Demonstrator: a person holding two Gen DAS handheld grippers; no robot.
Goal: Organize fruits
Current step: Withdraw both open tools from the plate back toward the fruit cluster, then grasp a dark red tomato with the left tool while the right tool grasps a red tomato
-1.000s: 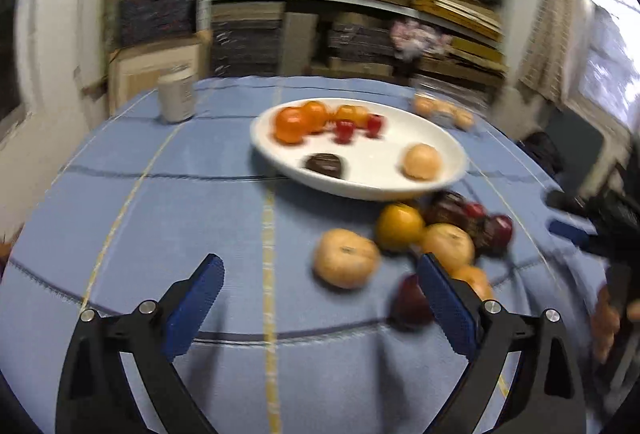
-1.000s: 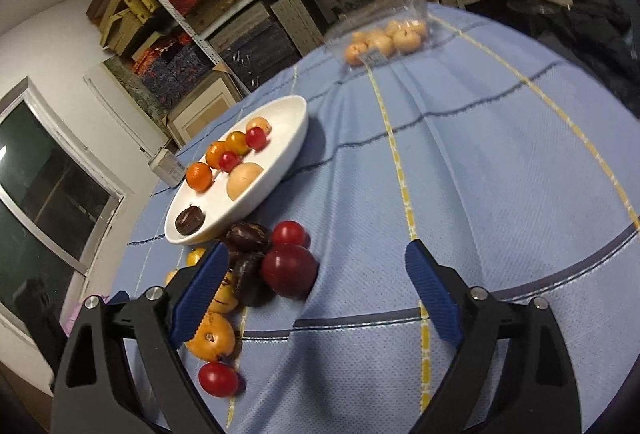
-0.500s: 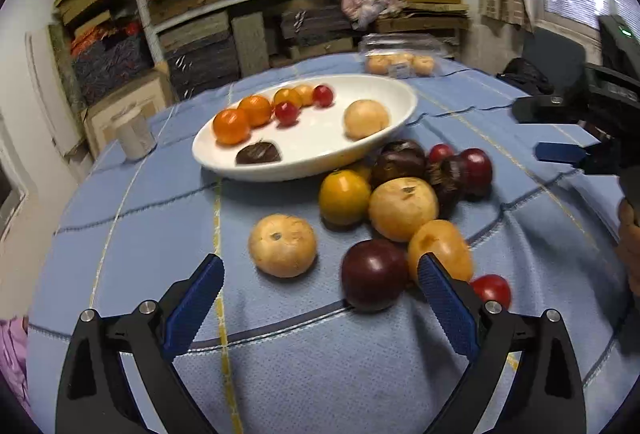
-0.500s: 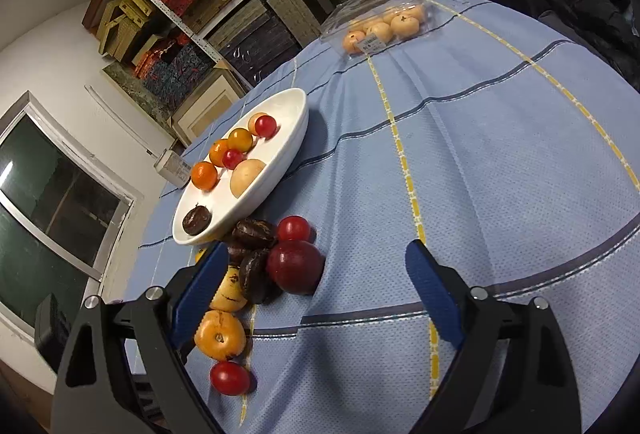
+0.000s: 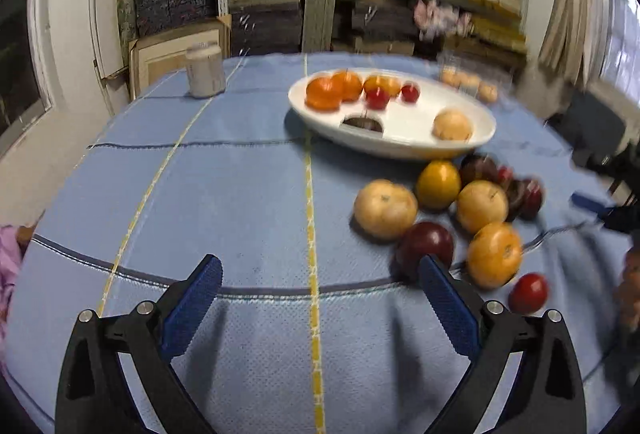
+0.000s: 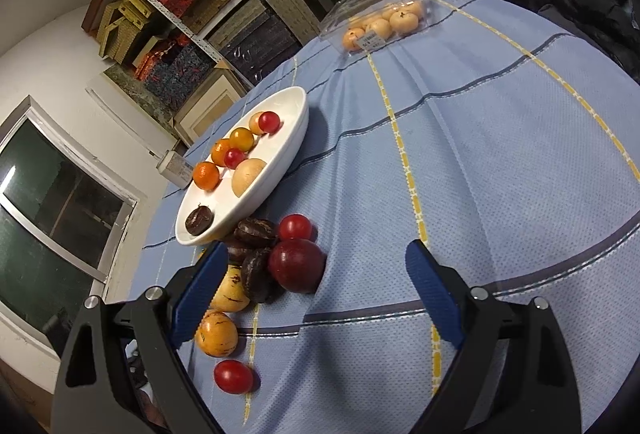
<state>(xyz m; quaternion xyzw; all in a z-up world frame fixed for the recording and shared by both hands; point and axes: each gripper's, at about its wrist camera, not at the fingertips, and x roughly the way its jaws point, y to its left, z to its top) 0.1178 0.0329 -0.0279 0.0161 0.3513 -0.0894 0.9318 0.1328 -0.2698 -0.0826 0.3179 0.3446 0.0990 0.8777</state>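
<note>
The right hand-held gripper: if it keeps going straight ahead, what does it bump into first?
Probably just the blue tablecloth. The right hand-held gripper is open, and the dark red plum sits left of its middle line, so it would likely pass beside it. Depth is hard to judge.

right gripper [image 6: 316, 294] jaws wide, nothing between. Dark red plum [image 6: 297, 265] just beyond left pad, touching wrinkled dark fruits; white oval dish [image 6: 294, 138] behind.

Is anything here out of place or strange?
Yes. A heap of loose fruit lies on the blue tablecloth beside the white dish, not in it. One small red fruit sits apart near the table edge. Nothing looks spilled or damaged.
</note>
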